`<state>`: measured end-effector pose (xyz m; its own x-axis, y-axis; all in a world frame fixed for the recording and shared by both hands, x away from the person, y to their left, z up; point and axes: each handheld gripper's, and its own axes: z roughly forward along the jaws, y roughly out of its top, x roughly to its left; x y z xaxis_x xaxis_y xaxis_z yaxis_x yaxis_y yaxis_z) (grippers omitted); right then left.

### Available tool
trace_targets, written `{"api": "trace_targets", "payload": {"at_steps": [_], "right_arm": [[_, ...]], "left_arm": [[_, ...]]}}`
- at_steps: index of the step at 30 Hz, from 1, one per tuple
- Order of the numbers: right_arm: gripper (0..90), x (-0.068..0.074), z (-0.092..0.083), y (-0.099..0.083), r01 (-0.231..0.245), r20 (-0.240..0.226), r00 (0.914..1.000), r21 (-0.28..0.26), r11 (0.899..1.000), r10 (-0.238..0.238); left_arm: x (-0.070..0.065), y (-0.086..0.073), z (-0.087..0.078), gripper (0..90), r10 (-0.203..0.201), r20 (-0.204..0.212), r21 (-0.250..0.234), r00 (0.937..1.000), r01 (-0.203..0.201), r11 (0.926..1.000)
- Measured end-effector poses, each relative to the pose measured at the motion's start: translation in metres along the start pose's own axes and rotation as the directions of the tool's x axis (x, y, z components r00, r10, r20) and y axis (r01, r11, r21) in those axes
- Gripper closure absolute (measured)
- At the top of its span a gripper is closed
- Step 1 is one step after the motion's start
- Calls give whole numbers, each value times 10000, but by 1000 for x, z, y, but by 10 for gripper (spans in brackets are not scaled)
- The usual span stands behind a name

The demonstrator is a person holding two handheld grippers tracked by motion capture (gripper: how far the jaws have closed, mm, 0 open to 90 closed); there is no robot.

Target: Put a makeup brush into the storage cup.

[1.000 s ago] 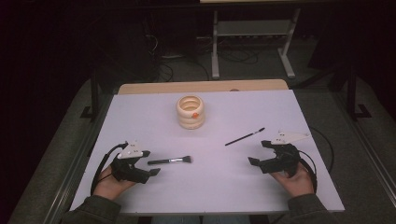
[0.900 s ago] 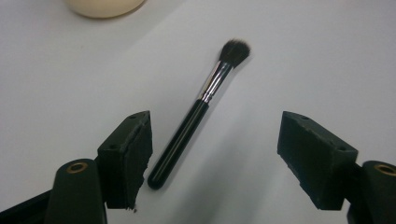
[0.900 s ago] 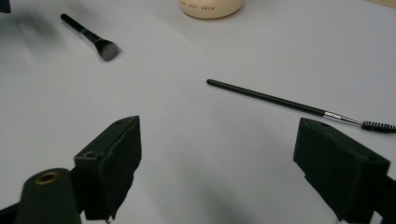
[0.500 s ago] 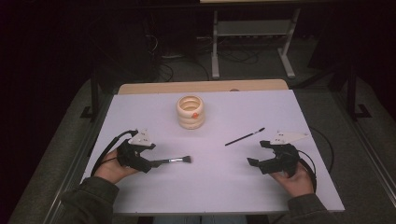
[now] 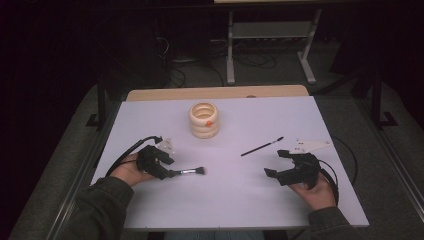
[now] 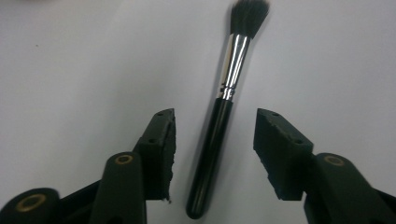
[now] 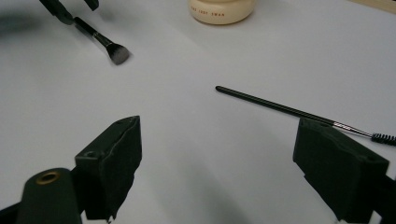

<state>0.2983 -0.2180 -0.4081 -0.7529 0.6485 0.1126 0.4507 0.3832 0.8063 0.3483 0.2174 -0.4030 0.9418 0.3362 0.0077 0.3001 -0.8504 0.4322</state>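
A short makeup brush [image 5: 192, 172] with a black handle, silver ferrule and dark bristles lies on the white table [image 5: 240, 200], left of centre. My left gripper [image 5: 167, 170] has its jaws on either side of the handle [image 6: 219, 112]. They have just been closing, and a gap still shows on both sides, so the pads do not touch it. My right gripper [image 5: 274, 164] rests open at the right, with bare table between its jaws. A thin black wand [image 5: 262, 146] with a spiral tip [image 7: 383, 138] lies just beyond it.
A cream ringed holder [image 5: 204, 120] with an orange spot stands at the table's middle back. In the right gripper view it [image 7: 221, 9] shows at the top, with the left gripper [image 7: 70, 11] and brush [image 7: 105, 44] at top left. Dark floor and a metal stand lie behind.
The left hand has slid right and slightly away from the person, bringing its jaws over the brush handle, and the jaws have narrowed. The right hand and both brushes have stayed put.
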Motion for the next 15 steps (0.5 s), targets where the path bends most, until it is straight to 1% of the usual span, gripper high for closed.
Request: {"api": "trace_targets", "payload": {"at_steps": [1, 3, 4, 6, 9, 12, 14, 15], "right_arm": [[146, 0, 0, 0, 16, -5, 10000, 8, 10000, -16], [146, 1, 0, 0, 2, -34, 10000, 73, 10000, -2], [149, 1, 0, 0, 106, -14, 9999, 65, 9999, -106], [150, 3, -1, 0, 122, 42, 9999, 60, 9999, -123], [150, 3, -2, 0, 210, 52, 9998, 1, 9998, -210], [150, 3, -1, 0, 106, 32, 9999, 25, 9999, -106], [150, 2, -1, 0, 128, 25, 9999, 47, 9999, -128], [150, 2, 0, 0, 160, -4, 9999, 74, 9998, -160]], "left_arm": [[1, 0, 2, 537, -23, 27, 65, 10000, 22, 10000], [2, 1, 3, 577, 135, 56, 269, 9999, -136, 9995], [2, 2, 4, 587, 166, 45, 267, 9999, -167, 9995], [2, 3, 6, 605, 200, 194, 337, 9996, -206, 9992], [2, 5, 8, 624, 255, 343, 618, 9991, -276, 9977], [3, 7, 9, 647, 389, 371, 816, 9986, -418, 9958], [3, 7, 9, 653, 390, 417, 864, 9984, -425, 9954], [3, 8, 9, 654, 453, 368, 938, 9983, -486, 9944]]}}
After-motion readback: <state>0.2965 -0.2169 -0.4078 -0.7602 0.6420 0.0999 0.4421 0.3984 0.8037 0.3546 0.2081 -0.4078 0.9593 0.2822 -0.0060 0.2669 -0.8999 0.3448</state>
